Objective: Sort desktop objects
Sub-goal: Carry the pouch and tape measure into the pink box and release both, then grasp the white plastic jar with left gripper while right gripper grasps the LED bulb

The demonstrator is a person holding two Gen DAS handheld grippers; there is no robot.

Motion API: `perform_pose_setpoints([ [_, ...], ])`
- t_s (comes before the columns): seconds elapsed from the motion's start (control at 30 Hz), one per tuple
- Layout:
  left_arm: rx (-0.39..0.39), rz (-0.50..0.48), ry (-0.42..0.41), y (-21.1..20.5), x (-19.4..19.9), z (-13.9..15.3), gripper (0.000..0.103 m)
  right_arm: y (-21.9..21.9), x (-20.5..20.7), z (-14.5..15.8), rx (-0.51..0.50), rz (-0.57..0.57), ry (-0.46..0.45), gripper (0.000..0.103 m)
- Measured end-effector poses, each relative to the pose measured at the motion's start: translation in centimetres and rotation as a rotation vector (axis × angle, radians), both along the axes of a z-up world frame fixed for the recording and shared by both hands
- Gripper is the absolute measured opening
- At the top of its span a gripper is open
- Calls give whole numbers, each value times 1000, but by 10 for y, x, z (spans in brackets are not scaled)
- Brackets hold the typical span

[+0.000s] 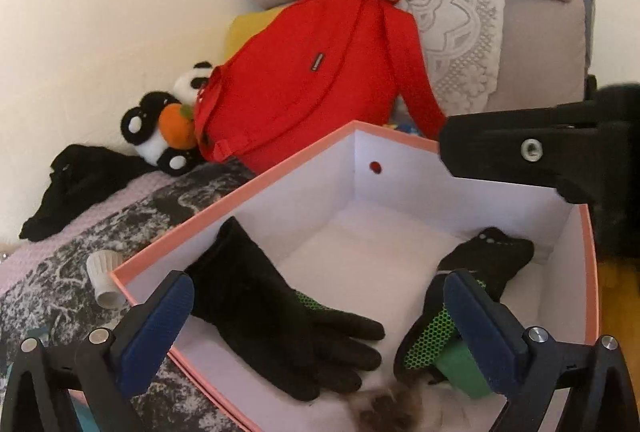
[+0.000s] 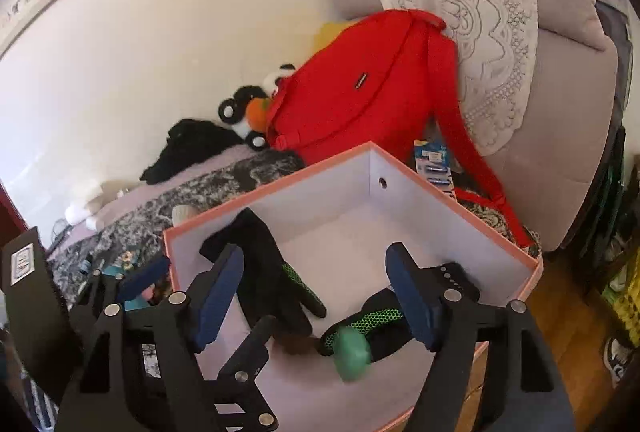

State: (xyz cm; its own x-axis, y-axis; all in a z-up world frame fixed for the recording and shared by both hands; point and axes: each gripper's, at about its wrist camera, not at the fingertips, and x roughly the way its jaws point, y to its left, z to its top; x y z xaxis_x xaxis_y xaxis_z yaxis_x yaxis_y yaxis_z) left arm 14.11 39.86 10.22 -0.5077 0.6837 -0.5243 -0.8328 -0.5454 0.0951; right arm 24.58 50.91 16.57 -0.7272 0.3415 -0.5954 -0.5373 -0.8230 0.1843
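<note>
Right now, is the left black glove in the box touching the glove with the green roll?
Apart. The left wrist view shows bare white box floor between the left glove's fingertips and the other glove by the green roll.

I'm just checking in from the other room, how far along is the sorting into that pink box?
Partly done. Two black gloves and a green item already lie in the pink box. Nothing is in hand: the left gripper and right gripper both hover open over the box. Still outside are a white cap beside it and a battery pack behind it.
</note>
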Motion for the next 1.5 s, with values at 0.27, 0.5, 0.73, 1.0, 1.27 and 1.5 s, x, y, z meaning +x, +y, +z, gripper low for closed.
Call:
perform_pose_setpoints([
  [0.27, 15, 54, -21, -20, -12, 1, 103, -15, -7, 3, 3, 41, -3, 77],
  [0.5, -6, 157, -18, -65, -37, -4, 103, -52, -26, 3, 7, 117, 6, 77],
  [0.73, -53, 329, -47, -145, -79, -19, 103, -115, -75, -11, -39, 297, -12, 77],
  [1.0, -131, 588, -75, -264, -134, -48, 103, -201, -144, -58, -79, 542, -83, 77],
  [1.27, -185, 644, -192, -330, -181, -91, 103, -266, -197, -105, -35, 726, -210, 77],
  [1.5, -213, 629, -272, -328, -209, -115, 103, -272, -228, -141, -135, 794, -288, 77],
])
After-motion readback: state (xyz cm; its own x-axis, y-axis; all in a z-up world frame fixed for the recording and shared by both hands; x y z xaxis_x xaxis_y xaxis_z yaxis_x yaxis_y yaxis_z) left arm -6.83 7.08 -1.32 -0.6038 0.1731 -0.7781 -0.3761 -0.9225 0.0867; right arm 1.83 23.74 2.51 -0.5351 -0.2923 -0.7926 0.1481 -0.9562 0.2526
